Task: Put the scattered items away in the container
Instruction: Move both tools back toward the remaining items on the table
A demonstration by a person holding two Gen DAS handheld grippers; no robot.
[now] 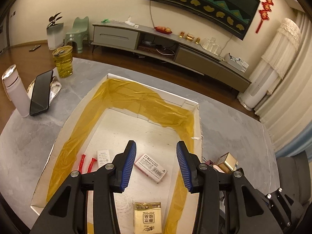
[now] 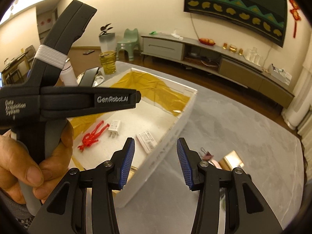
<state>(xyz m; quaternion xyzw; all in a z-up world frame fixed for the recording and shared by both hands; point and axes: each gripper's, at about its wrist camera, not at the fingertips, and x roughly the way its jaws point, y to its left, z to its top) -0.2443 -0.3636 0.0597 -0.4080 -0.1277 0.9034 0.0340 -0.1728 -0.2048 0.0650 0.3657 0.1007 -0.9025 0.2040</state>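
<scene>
Left gripper (image 1: 156,148) hangs over the box (image 1: 192,102), jaws spread, empty. Inside: gold packet (image 1: 147,217) at 6 o'clock, white pack (image 1: 151,167), charger (image 1: 103,158), red clip (image 1: 87,163). Right gripper (image 2: 155,146) likewise gapes empty; gold tin (image 2: 233,159) outside at 3 o'clock.

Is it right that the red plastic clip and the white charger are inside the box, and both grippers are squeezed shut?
Not quite. The red plastic clip and the white charger do lie inside the box, but the grippers are not shut. The left wrist view shows the left gripper open and empty, and the right wrist view shows the right gripper open too.
</scene>
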